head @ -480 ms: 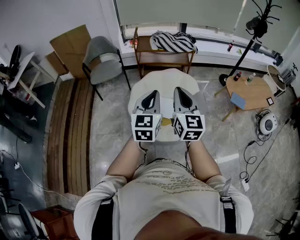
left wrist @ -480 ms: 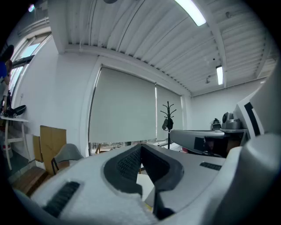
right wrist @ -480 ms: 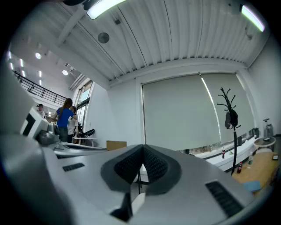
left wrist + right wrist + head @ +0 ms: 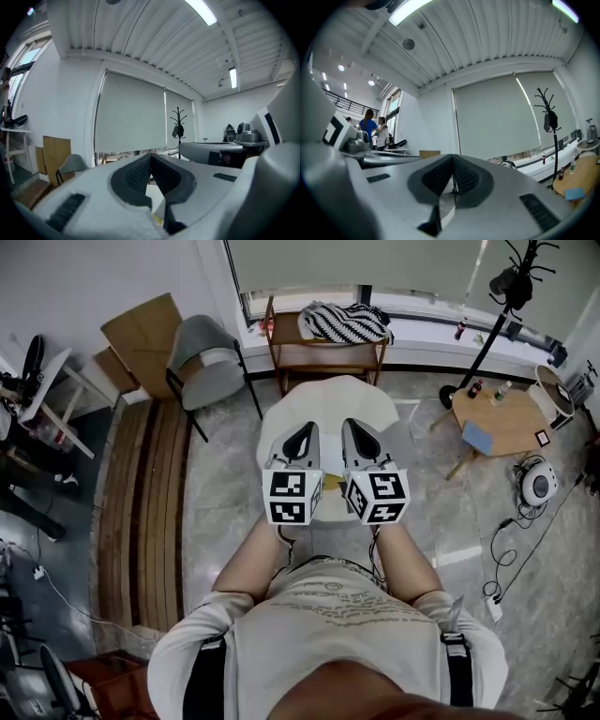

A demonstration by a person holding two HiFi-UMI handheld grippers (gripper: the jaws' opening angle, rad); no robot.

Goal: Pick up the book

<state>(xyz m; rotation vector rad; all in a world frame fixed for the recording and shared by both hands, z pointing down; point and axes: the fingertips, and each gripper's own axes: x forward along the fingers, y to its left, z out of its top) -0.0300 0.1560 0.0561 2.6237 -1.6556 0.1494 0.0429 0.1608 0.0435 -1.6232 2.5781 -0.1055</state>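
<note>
Both grippers hover side by side over a small round white table (image 4: pixel 328 395), pointing away from me. My left gripper (image 4: pixel 302 427) has its jaws shut with nothing between them; the left gripper view shows the pads meeting at the left gripper's tip (image 4: pixel 151 157). My right gripper (image 4: pixel 358 424) is shut too, its ribbed pads touching in the right gripper view (image 4: pixel 453 161). A flat white thing with a yellow edge (image 4: pixel 331 482), likely the book, lies on the table under and between the grippers. Most of it is hidden.
A grey chair (image 4: pixel 202 357) stands at the back left, and a wooden rack with a striped cloth (image 4: pixel 342 322) stands behind the table. To the right are a low wooden table (image 4: pixel 502 423), a coat stand (image 4: pixel 487 343) and floor cables (image 4: pixel 502 568).
The right gripper has drifted slightly toward the left one. Both stay shut over the table.
</note>
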